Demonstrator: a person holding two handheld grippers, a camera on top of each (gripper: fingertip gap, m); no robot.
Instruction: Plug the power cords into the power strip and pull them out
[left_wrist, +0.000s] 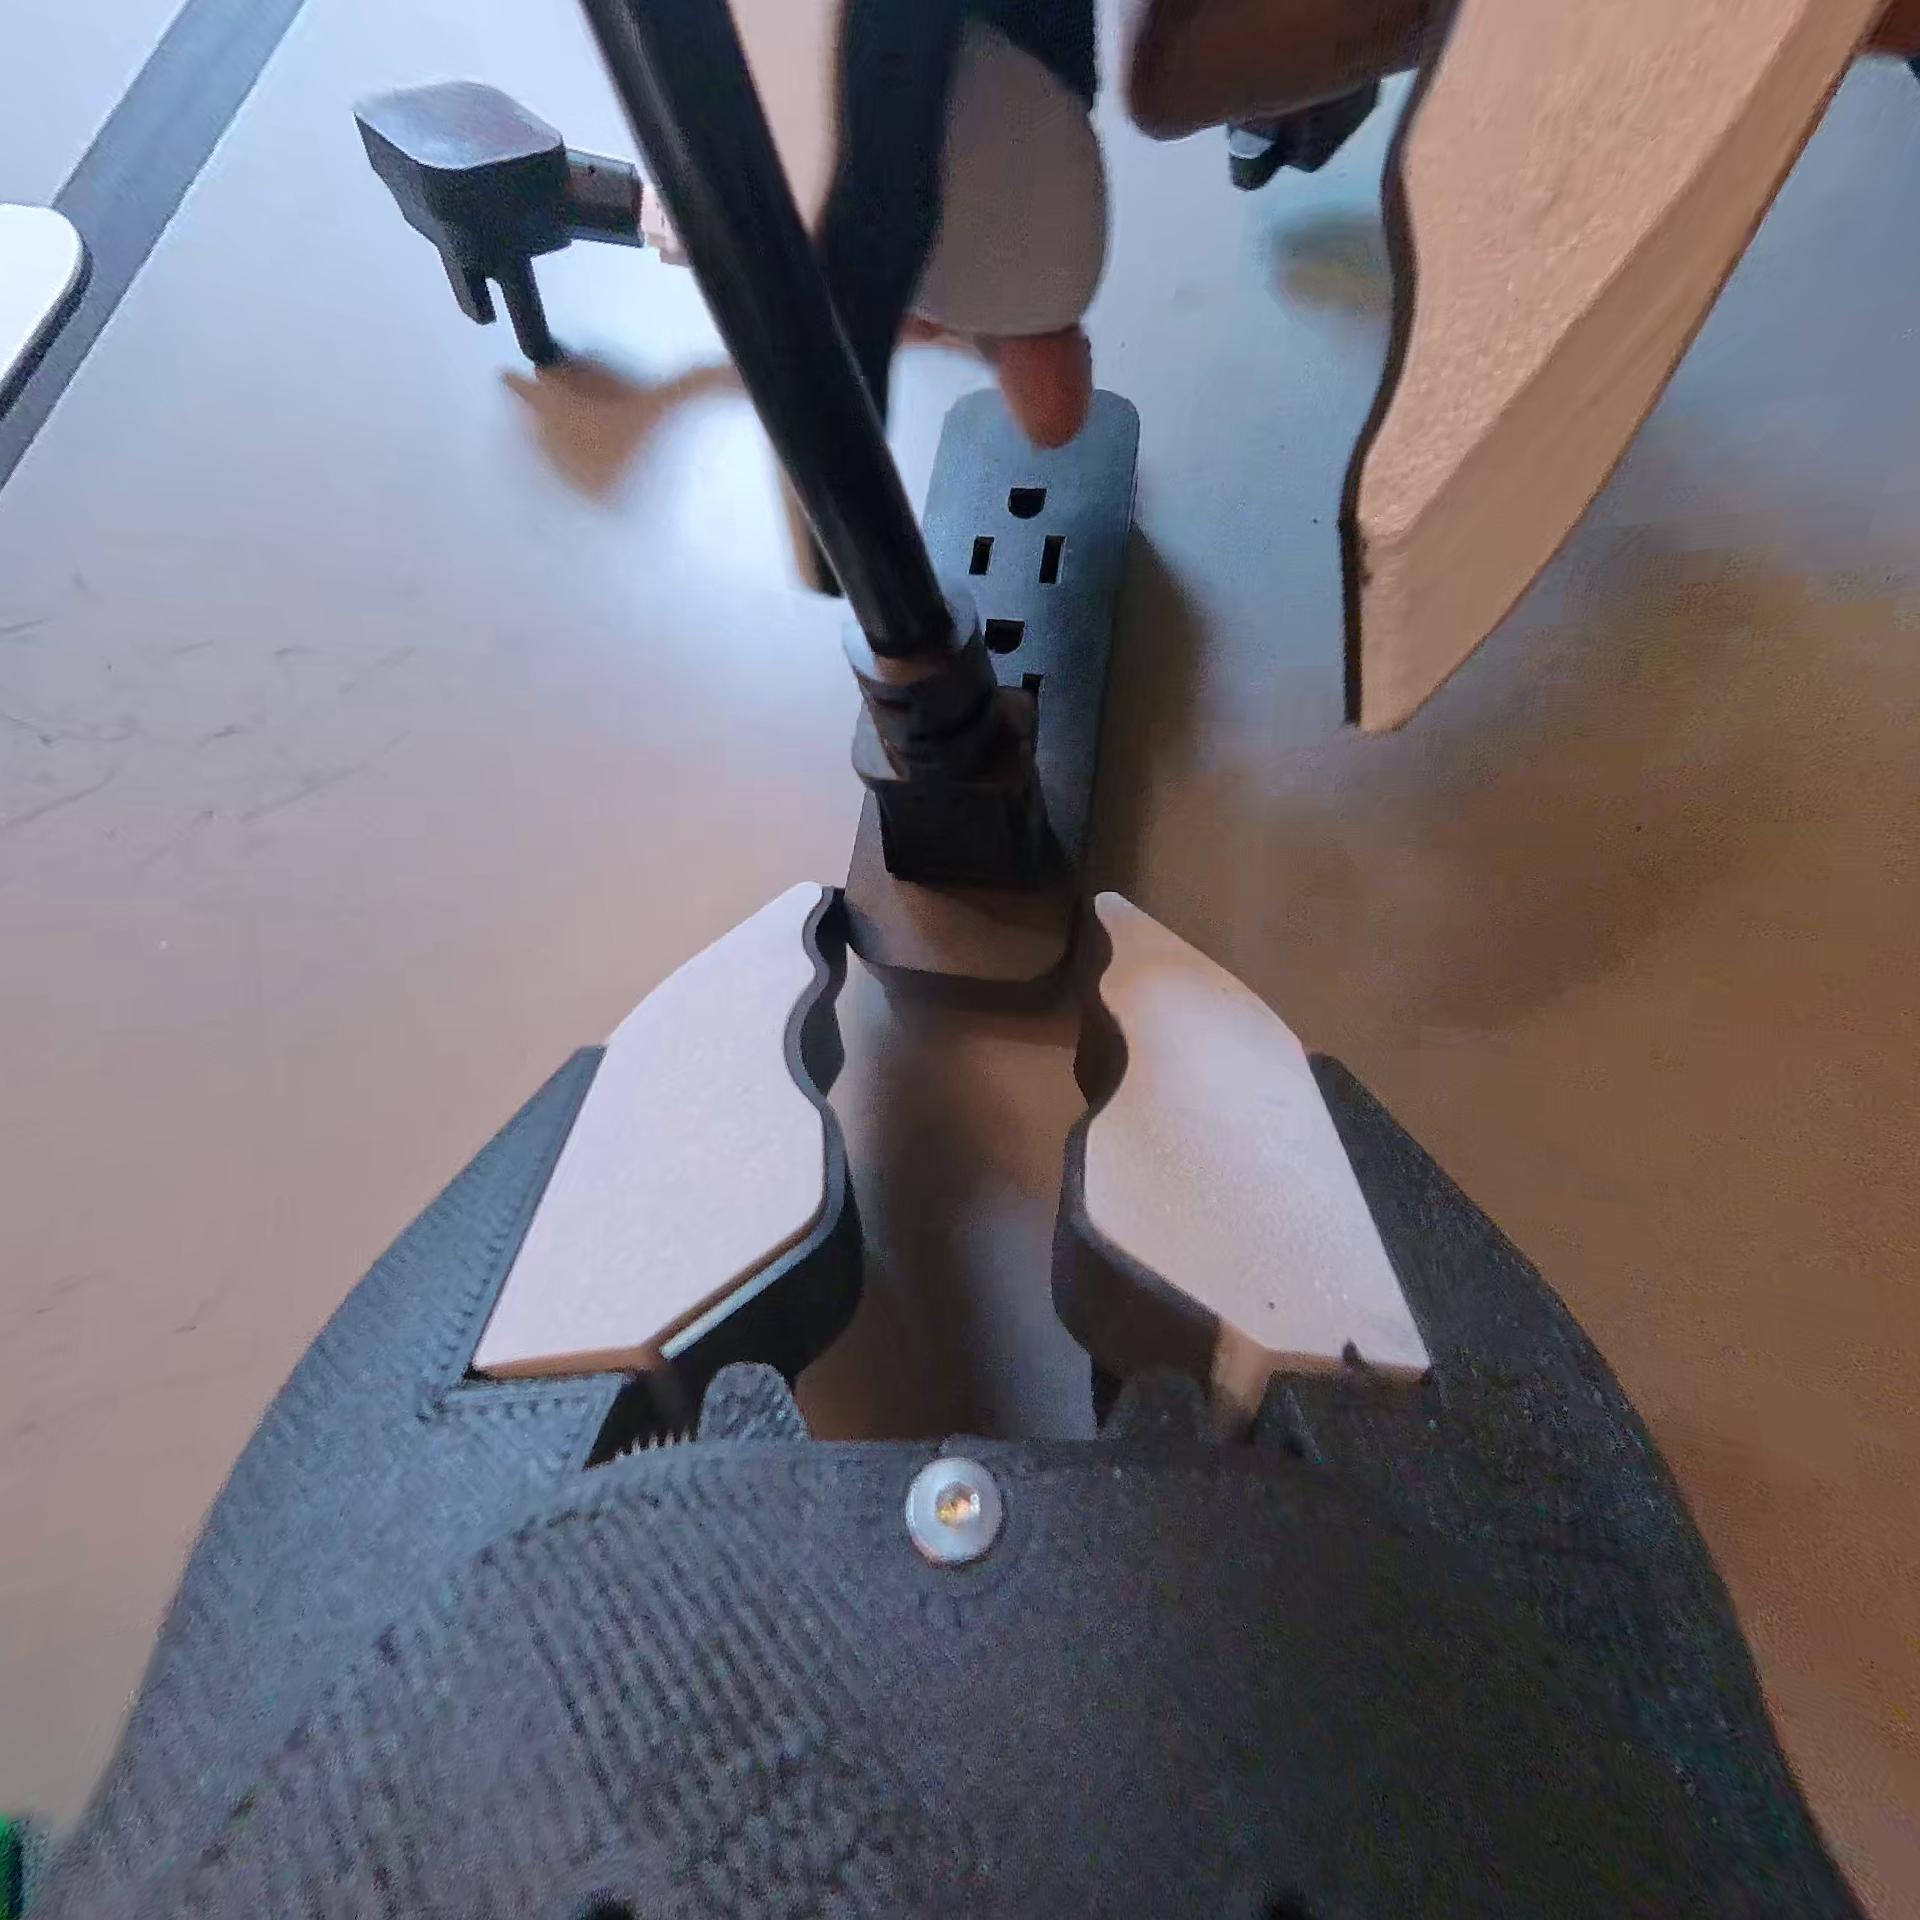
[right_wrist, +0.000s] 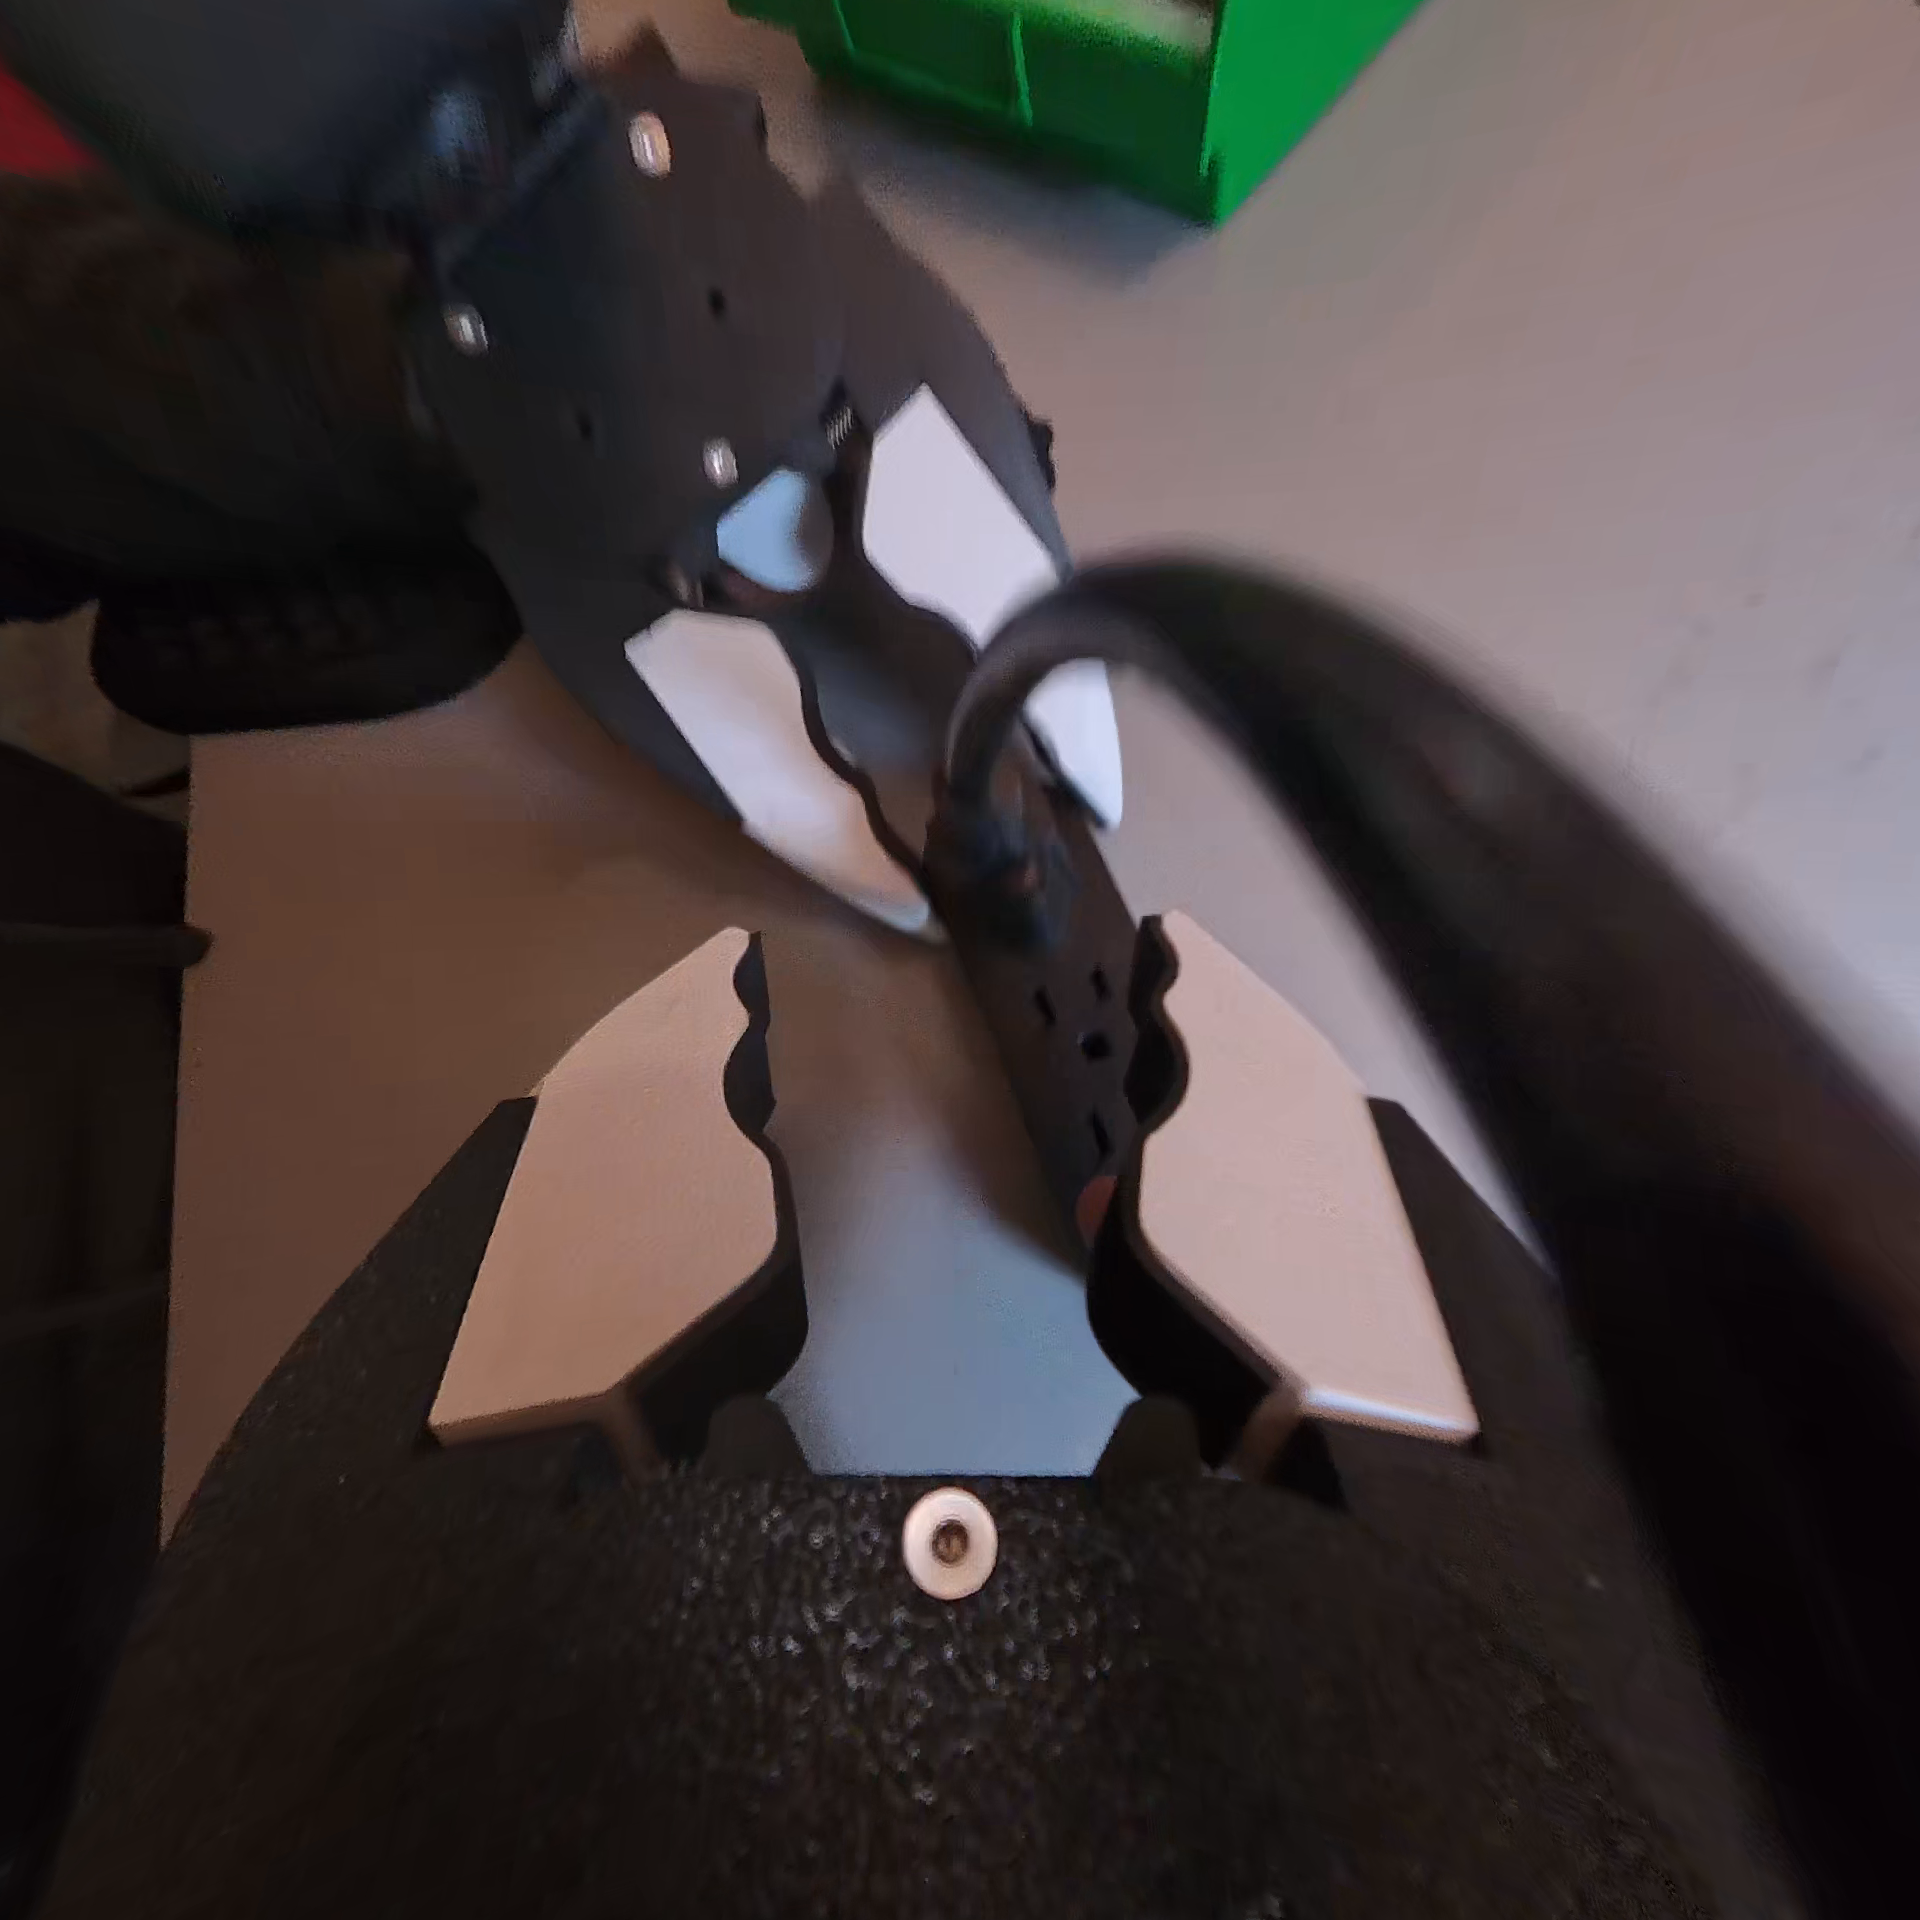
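Note:
A black power strip (left_wrist: 1049, 540) lies on the tan table and runs away from me. My left gripper (left_wrist: 956, 914) is shut on its near end, one finger on each side. A black plug (left_wrist: 961, 800) sits in the nearest outlet, and its cord (left_wrist: 748, 270) rises up and to the left. The strip (right_wrist: 1081, 1029) has a reddish switch (right_wrist: 1096, 1195) at its far end. My right gripper (right_wrist: 951, 956) is open and empty over that end; one of its fingers (left_wrist: 1558, 312) shows in the left wrist view. A second black plug (left_wrist: 488, 197) lies loose at the far left.
A green bin (right_wrist: 1039, 83) stands on the table beyond the left gripper (right_wrist: 1008, 862). The blurred cord (right_wrist: 1558, 935) loops close past the right side of my right gripper. A white object (left_wrist: 31, 291) sits by the table's dark left edge (left_wrist: 156, 135). Spacing between my two grippers at the tips: around 6 cm.

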